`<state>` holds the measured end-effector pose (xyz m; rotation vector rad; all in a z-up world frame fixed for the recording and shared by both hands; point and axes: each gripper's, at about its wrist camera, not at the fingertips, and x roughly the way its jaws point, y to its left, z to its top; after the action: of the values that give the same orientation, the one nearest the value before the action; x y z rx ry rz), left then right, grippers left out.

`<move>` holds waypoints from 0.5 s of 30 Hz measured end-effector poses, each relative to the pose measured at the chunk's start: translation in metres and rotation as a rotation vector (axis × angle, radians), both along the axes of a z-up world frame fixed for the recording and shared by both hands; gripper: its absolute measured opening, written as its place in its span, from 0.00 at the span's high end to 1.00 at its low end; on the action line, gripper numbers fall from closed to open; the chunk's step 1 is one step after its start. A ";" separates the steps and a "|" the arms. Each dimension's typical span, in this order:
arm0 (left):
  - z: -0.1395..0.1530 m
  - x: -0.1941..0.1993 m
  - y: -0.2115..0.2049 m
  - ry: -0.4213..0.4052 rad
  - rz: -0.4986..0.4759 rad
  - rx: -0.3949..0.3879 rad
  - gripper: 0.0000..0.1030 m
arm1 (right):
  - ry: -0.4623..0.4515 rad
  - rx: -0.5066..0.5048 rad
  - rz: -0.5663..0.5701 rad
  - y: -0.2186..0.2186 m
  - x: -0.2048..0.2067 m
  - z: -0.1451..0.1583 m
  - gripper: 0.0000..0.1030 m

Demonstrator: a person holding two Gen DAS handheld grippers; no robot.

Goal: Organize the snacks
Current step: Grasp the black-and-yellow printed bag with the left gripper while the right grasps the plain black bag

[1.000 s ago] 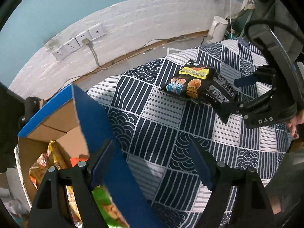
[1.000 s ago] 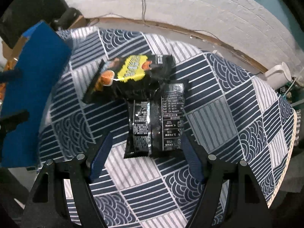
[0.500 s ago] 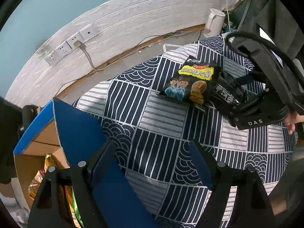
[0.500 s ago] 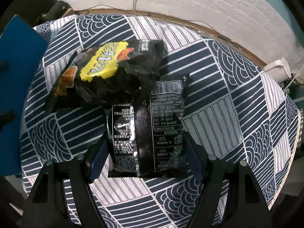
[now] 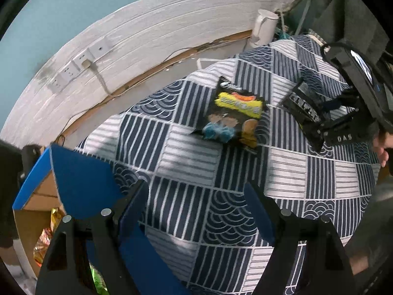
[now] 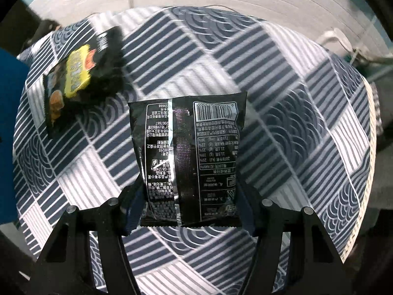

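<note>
Up close, black snack packet (image 6: 189,162), back-side up, barcode, white print

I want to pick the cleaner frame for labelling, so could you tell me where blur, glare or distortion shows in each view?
Right wrist view: the tablecloth and the yellow-label bag are smeared by motion, while the black packet between the closing jaws is sharp, with glare along its seam. Left wrist view: mostly sharp, mild blur, the wall bowed by the fisheye, dark corners.
</note>
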<state>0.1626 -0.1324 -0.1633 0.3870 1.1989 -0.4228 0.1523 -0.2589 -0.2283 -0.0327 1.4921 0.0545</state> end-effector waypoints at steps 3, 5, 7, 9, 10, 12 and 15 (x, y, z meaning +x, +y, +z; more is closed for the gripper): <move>0.001 0.001 -0.014 0.014 -0.045 -0.007 0.21 | -0.022 0.020 -0.025 -0.018 0.000 0.007 0.37; 0.001 0.005 -0.022 0.025 -0.064 -0.016 0.21 | -0.046 0.033 -0.030 -0.028 -0.006 0.014 0.37; 0.000 0.011 -0.032 0.029 -0.074 -0.020 0.18 | -0.063 0.042 -0.034 -0.036 -0.006 0.020 0.37; -0.001 0.019 -0.041 0.027 -0.077 -0.025 0.15 | -0.074 0.045 -0.038 -0.044 -0.007 0.024 0.37; -0.002 0.022 -0.044 0.028 -0.079 -0.028 0.15 | -0.078 0.046 -0.039 -0.045 -0.006 0.025 0.37; -0.006 0.030 -0.052 0.038 -0.087 -0.032 0.15 | -0.088 0.037 -0.042 -0.047 -0.009 0.028 0.37; -0.017 0.041 -0.064 0.053 -0.109 -0.018 0.15 | -0.102 0.035 -0.059 -0.058 -0.017 0.032 0.37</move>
<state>0.2037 -0.1964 -0.1801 0.4286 1.2286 -0.5406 0.1352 -0.3171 -0.1965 0.0367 1.3893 0.0310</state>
